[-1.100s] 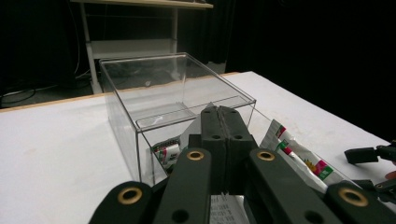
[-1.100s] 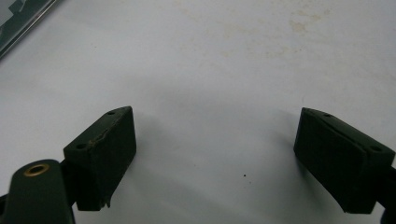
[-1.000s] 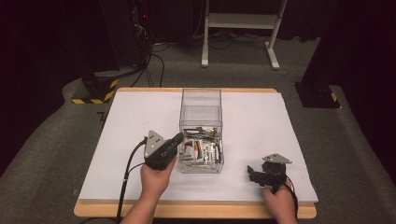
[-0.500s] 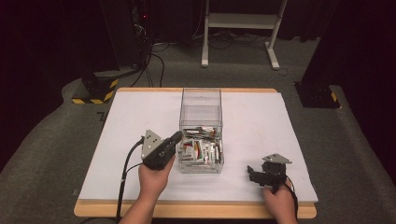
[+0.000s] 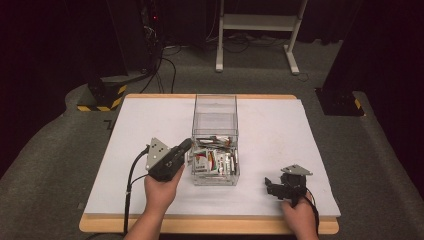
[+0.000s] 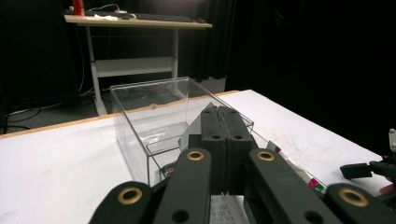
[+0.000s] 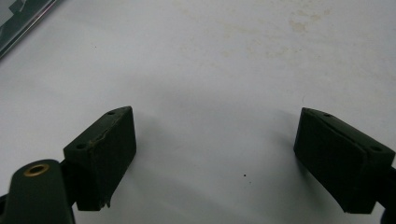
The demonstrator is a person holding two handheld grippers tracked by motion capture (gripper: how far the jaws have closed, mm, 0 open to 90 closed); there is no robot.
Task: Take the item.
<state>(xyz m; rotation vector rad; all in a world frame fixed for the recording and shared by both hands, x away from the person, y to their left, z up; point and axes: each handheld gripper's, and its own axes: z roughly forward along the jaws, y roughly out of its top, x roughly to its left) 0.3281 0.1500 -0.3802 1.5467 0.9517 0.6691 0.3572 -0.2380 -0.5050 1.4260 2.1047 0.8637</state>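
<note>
A clear plastic box [image 5: 215,114] stands mid-table, its near half holding several small packets [image 5: 214,161]. My left gripper [image 5: 185,145] reaches over the box's near left rim. In the left gripper view its jaws [image 6: 219,110] are pressed together, and a thin white packet [image 6: 198,125] sticks out beside their tips, with printed paper showing below them. The box [image 6: 154,105] lies just beyond. My right gripper [image 5: 269,183] rests low on the table at the near right. Its jaws [image 7: 215,140] stand wide apart over bare white tabletop with nothing between them.
The white table top [image 5: 150,125] has a wooden edge [image 5: 210,226] along the front. Behind the table are a black stand with cables [image 5: 150,55] and a white desk frame [image 5: 260,25]. A black and yellow base [image 5: 102,97] sits at the far left.
The left hand has shifted very slightly by the box's left rim, jaws staying shut. The right hand has not moved.
</note>
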